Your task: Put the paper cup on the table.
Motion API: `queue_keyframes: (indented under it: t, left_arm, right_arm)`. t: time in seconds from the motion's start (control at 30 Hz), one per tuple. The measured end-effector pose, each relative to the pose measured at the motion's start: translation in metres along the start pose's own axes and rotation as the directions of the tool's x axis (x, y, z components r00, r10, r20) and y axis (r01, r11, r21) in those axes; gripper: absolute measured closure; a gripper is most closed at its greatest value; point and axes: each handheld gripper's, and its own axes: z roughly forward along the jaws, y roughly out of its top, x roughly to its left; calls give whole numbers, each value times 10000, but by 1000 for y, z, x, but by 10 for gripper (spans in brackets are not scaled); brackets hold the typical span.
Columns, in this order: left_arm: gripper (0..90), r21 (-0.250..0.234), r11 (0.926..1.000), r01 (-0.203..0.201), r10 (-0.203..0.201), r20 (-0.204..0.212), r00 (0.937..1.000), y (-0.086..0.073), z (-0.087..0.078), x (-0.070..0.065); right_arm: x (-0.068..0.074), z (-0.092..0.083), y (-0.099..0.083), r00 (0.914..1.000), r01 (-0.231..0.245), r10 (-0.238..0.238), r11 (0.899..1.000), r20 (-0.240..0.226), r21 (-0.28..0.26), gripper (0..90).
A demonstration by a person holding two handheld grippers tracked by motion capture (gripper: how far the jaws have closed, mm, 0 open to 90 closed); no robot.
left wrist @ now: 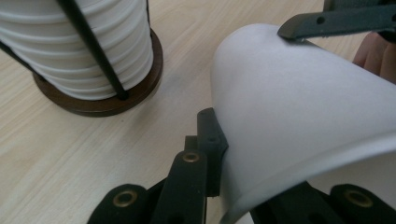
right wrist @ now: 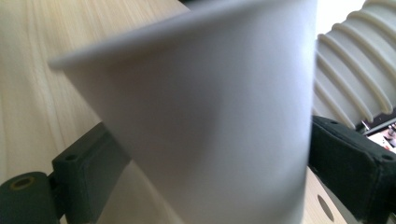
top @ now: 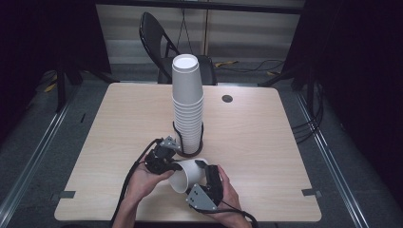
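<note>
Both grippers are on one loose paper cup [top: 187, 175], lying on its side just in front of the tall cup stack [top: 187, 102] at the near middle of the surface [top: 266, 156]. The left gripper [top: 167, 156] has its jaws pinched shut on the cup's rim wall, one jaw inside the mouth and one outside, as the left gripper view shows. The right gripper [top: 205, 173] straddles the cup's body, jaws closed on it from either side; in the right gripper view the white wall sits squarely between the two black pads.

Risk one, to my eye: that thin paper wall. Two grips pulling or twisting against each other could crease or crush it, and the rim pinch looks the likelier spot to buckle. Risk two: the stack stands close behind, in its wire holder [top: 177, 135] on a dark round base [left wrist: 112, 100]. A careless swing of the left gripper could clip the wire or the lower cups and rock the tower, which stands tall and narrow.

Room to move? Plenty to the left and right, bare wood out to both side edges. The near edge lies just behind the hands, so drawing back is tight. A small dark cap [top: 227, 99] sits far off, no bother.
</note>
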Motion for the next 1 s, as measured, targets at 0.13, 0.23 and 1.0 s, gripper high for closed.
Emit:
queue_keyframes:
  t: [0.13,0.23,1.0]
  left_arm:
    - [871,87,9999,137,-137,88,9999,1,2,0]
    - [871,96,9998,166,-169,309,9994,2,4,1]
    - [862,-378,9989,283,-268,380,9989,-1,8,0]
  right_arm:
    - [1,3,1,10000,29,-29,9999,-2,-125,78]
    - [0,4,2,10000,13,-14,9998,-62,-214,78]
    - [4,10,20,9997,-230,236,9960,55,-868,79]
